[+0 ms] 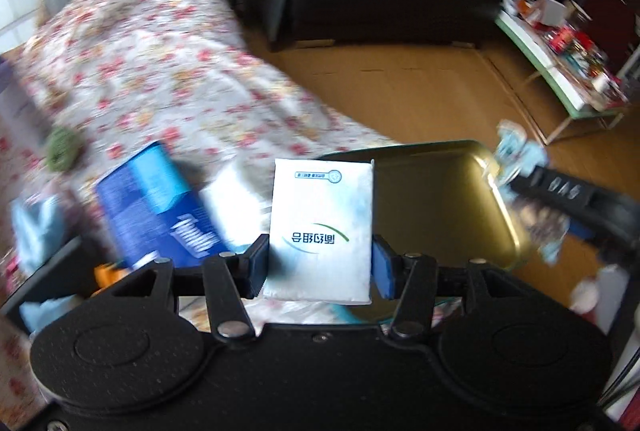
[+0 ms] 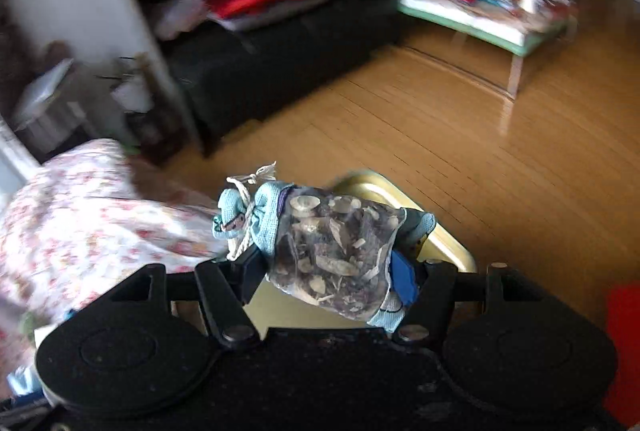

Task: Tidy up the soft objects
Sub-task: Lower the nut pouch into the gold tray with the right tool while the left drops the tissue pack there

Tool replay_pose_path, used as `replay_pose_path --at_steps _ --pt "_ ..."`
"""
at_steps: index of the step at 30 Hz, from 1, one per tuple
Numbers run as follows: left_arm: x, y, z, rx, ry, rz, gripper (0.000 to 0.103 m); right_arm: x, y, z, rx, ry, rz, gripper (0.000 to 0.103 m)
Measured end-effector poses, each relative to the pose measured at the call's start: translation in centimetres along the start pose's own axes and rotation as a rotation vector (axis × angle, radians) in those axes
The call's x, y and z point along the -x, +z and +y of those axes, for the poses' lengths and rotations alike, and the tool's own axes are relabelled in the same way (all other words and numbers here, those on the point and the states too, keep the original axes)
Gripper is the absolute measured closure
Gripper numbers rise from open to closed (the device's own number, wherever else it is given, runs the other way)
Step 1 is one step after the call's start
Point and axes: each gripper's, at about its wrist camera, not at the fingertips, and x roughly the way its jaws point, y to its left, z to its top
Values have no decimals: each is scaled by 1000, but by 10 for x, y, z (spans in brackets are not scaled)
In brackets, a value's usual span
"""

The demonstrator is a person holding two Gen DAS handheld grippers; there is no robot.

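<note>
My left gripper is shut on a white tissue pack with green print, held upright above the near left edge of a gold metal tray. My right gripper is shut on a mesh sachet of dried bits with a light blue drawstring top, held over the same gold tray. In the left wrist view the right gripper and its sachet show at the tray's right side.
A floral-covered bed carries a blue box, a white pack, a green soft item and light blue cloth. A dark sofa, a cluttered low table and wood floor lie beyond.
</note>
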Motion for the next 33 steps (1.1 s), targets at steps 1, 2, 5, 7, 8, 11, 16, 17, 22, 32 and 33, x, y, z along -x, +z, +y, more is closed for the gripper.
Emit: replay_pose_path --at_steps 1,2,5,7,8,11,16,17,22,32,33 --pt "-8 2 -8 -11 -10 11 53 -3 1 -7 -36 3 15 39" --pt "-16 3 -15 -17 -17 23 53 -5 2 -12 -54 17 16 39" --pt "-39 4 -29 -32 -29 61 53 -5 3 -17 -67 -29 -11 39" --pt "-50 2 -37 -42 -13 80 53 -10 4 -18 -69 -20 0 39" --pt "-57 -1 -40 -52 -2 92 53 -13 5 -19 -73 -6 15 39" --pt "-67 -4 -45 -70 10 124 53 -14 5 -22 -81 6 35 39" --pt "-67 -6 -53 -87 44 107 41 -16 4 -23 -91 14 50 39" --pt "-66 -5 -54 -87 51 97 39 -17 4 -22 -89 16 54 39" --pt "-58 -6 -55 -85 63 73 38 -23 9 -20 -66 25 69 35" --pt "-59 -13 -48 -61 66 82 37 -23 9 -19 -55 19 57 29" --pt "-59 -13 -48 -58 66 83 37 -23 9 -19 -53 19 58 29"
